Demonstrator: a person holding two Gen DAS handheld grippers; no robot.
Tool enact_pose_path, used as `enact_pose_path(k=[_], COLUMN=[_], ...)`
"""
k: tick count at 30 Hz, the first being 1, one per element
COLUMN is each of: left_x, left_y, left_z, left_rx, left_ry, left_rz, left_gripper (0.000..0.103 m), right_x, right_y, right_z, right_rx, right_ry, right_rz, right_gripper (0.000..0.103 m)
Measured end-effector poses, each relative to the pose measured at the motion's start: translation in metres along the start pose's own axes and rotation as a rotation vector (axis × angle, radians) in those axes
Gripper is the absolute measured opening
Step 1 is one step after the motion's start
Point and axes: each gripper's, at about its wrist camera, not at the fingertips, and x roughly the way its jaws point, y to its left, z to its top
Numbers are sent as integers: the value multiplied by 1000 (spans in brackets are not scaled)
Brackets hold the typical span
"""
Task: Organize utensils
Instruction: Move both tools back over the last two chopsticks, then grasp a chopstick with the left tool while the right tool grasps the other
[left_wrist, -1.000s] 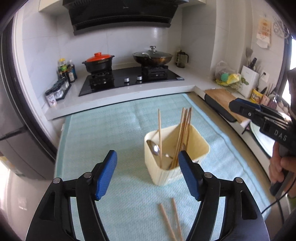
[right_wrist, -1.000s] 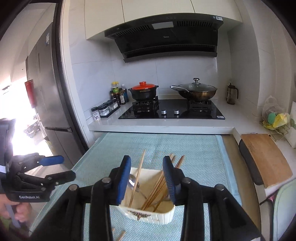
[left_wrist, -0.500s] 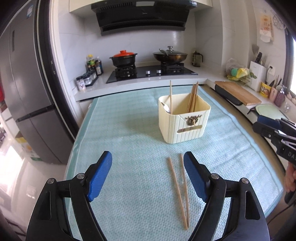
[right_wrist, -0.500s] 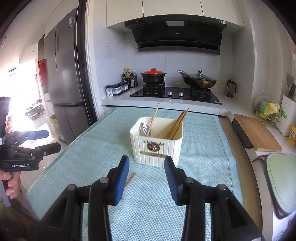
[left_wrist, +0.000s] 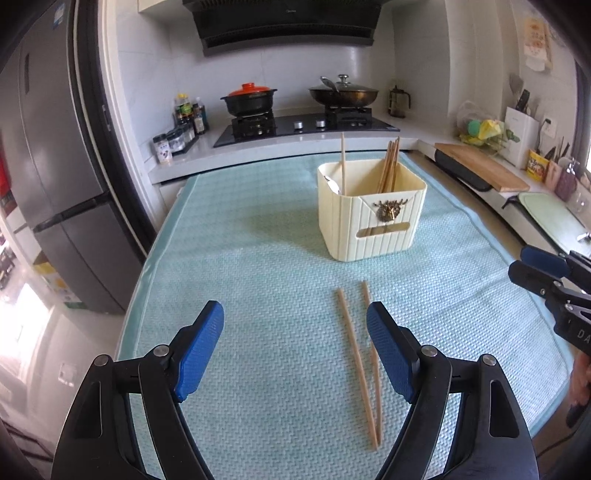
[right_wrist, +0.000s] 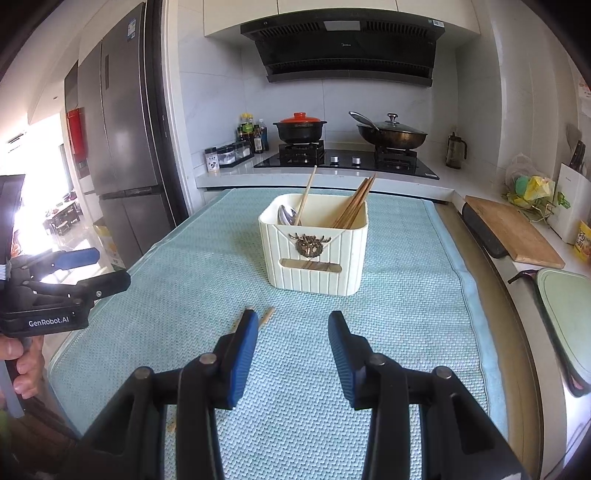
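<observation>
A cream utensil holder (left_wrist: 371, 218) stands on the light blue mat (left_wrist: 258, 258), holding several wooden chopsticks (left_wrist: 389, 166) and a metal spoon (right_wrist: 288, 216). It also shows in the right wrist view (right_wrist: 316, 254). Two loose chopsticks (left_wrist: 360, 365) lie on the mat in front of it, between my left gripper's fingers but below them. My left gripper (left_wrist: 295, 350) is open and empty, held back from the holder. My right gripper (right_wrist: 291, 354) is open and empty; the chopstick tips (right_wrist: 266, 315) peek out beside its left finger.
A stove with a red-lidded pot (left_wrist: 249, 99) and a wok (left_wrist: 343, 94) is behind the mat. A fridge (left_wrist: 48, 166) stands at left. A wooden cutting board (left_wrist: 480, 166) and a green board (right_wrist: 565, 306) lie along the right counter.
Both grippers have pulled back and away from the holder, which now sits farther off. The two loose chopsticks have come fully into the left wrist view.
</observation>
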Motion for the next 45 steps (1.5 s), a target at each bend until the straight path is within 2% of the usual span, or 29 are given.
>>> enact_pose_path(k=[6, 10, 15, 20, 23, 25, 28, 38, 45], left_x=[20, 34, 41, 45, 43, 41, 40, 57, 80], left_y=[27, 35, 40, 40, 41, 41, 43, 31, 10], left_z=[-27, -55, -81, -93, -97, -100, -105, -111, -88], left_rx=[-110, -176, -249, -278, -277, -268, -259, -248, -162], left_ry=[73, 126, 155, 174, 171, 173, 177, 228, 270], left_rz=[-76, -90, -106, -96, -86, -82, -72, -122, -213], left_gripper=[84, 84, 84, 84, 84, 84, 84, 84, 84], right_x=[12, 37, 77, 130, 160, 173, 169, 119, 100], right_y=[-1, 2, 17, 37, 54, 62, 68, 22, 4], right_z=[-19, -41, -58, -54, -52, -56, -62, -96, -96], right_rx=[33, 55, 97, 157, 110, 61, -29, -32, -24], right_ry=[46, 135, 223, 293, 330, 355, 345, 391, 423], right_rz=[7, 23, 70, 126, 94, 66, 19, -9, 34], right_gripper=[40, 40, 40, 40, 38, 30, 25, 25, 25])
